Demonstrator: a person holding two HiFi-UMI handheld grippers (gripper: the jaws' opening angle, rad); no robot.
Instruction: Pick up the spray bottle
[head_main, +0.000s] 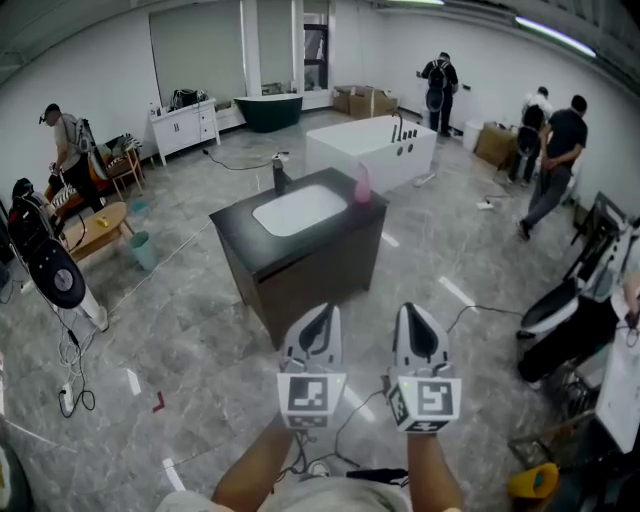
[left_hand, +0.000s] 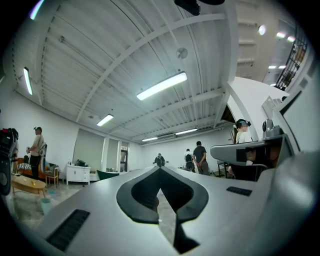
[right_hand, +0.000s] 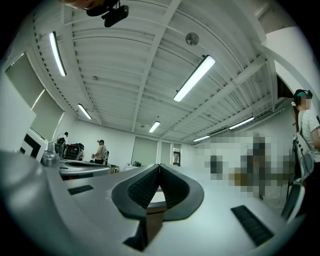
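**Grey-tiled showroom, wide and busy round its edges**

Pale grey marbled tiles cover the floor (head_main: 200, 320) from wall to wall, with cables trailing across them and a small red mark near the left. Overhead runs a ribbed white ceiling (left_hand: 125, 60) hung with long strip lights (left_hand: 161, 85).

In the middle of the room stands a dark vanity (head_main: 300, 275), set cornerwise to me. A white basin (head_main: 298, 210) is sunk into its top, and a black faucet (head_main: 280, 176) rises at the basin's far edge. The spray bottle (head_main: 362, 185), pink, stands upright at the right corner of the vanity's top, just beside the basin.

Behind the vanity lies a white bathtub (head_main: 365, 148). Further back, against the far wall, are a dark green tub (head_main: 268, 110) and a low white cabinet (head_main: 185, 125). On the left side a black fan (head_main: 50, 270) stands on the tiles, a teal bucket (head_main: 143, 250) sits near a wooden table, and one person (head_main: 65, 135) bends over something there. Several more people (head_main: 560, 150) stand along the far right wall.

Near me, the left gripper (head_main: 322, 312) and the right gripper (head_main: 412, 310) are held side by side over bare tiles, well apart from the vanity and pointing toward it. The left gripper view shows its tongs with the tips pressed together and nothing between them. The right gripper view shows the same: tips meeting, nothing gripped.
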